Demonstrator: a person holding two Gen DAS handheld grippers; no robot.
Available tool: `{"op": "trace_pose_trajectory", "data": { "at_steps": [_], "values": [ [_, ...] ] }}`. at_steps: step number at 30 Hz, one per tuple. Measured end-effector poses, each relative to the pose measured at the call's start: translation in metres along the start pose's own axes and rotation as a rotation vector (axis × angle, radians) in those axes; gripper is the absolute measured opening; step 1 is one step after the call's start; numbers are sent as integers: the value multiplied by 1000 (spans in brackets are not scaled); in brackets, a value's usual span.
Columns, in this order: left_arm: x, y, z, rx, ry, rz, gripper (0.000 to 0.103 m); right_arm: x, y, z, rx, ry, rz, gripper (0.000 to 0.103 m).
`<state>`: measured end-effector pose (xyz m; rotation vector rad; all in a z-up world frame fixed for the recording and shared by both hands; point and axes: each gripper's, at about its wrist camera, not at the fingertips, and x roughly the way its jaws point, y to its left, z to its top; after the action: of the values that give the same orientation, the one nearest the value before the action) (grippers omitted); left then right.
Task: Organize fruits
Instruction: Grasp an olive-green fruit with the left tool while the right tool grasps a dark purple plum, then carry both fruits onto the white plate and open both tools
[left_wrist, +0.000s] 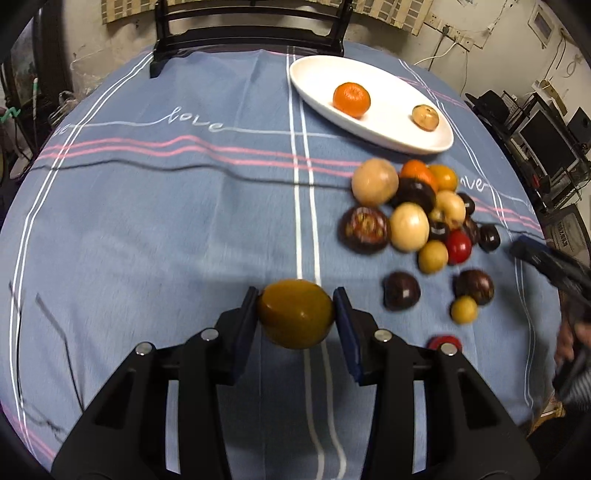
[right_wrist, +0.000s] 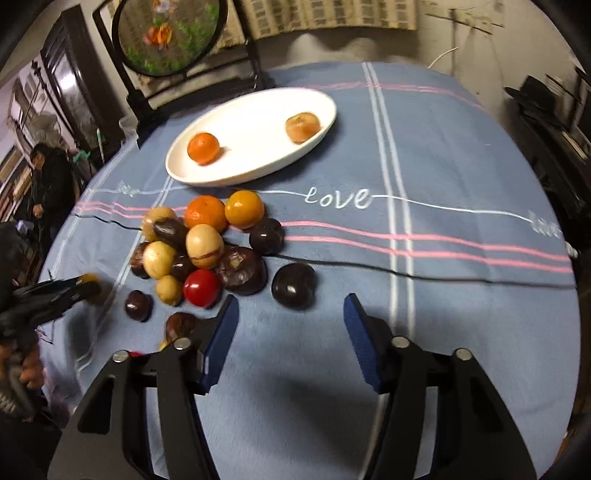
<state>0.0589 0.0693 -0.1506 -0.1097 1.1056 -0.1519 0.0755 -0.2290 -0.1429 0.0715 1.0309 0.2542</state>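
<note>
My left gripper (left_wrist: 296, 295) is shut on an olive-yellow oval fruit (left_wrist: 295, 319), which hangs above the blue tablecloth; in the right wrist view this gripper (right_wrist: 55, 295) shows at the left edge. My right gripper (right_wrist: 291, 306) is open with nothing between its pads, and a dark purple fruit (right_wrist: 293, 286) lies just beyond its tips. A white oval plate (left_wrist: 388, 110) (right_wrist: 251, 140) at the far side holds an orange (left_wrist: 351, 99) (right_wrist: 203, 147) and a tan fruit (left_wrist: 425, 117) (right_wrist: 302, 126). A pile of mixed fruits (left_wrist: 413, 214) (right_wrist: 199, 243) lies in front of the plate.
A dark chair (left_wrist: 251, 29) stands behind the round table. A round framed picture on a stand (right_wrist: 170, 33) is at the back left. A person in dark clothes (right_wrist: 51, 181) stands beyond the table's left edge. Shelves with electronics (left_wrist: 546, 140) are on the right.
</note>
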Motion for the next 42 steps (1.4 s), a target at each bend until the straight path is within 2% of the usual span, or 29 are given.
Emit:
{"op": "trace_pose_trajectory", "data": {
  "at_steps": [3,9,11,16,25,29,34,39,42],
  "values": [
    [-8,2,-10,-14,2,18,42,17,-3,2,-6,31,-6,40],
    [-13,8,-15,-38,2,29,42,30,-5,3,-6,52,28,38],
    [-11,5,-13,-28,6,29,42,30,-5,5,-7,47,28,33],
    [-6,-3,-7,7,17,19,42,30,-7,5,10,37,44,31],
    [-16,-28,9,75,-10,-30,42,-19,-7,-28,71,-1,89,31],
    [-25,-35,21,85,-17,-52,42,-45,-12,-38,80,-26,71,31],
    [-37,-41,66,129,-78,-42,42,-78,-20,-3,79,-135,42,31],
    [-40,-47,134,178,-158,-28,42,-94,-19,69,42,-261,36,31],
    [-30,-53,173,190,-193,-25,42,-84,-14,107,18,-288,52,31]
  ]
}}
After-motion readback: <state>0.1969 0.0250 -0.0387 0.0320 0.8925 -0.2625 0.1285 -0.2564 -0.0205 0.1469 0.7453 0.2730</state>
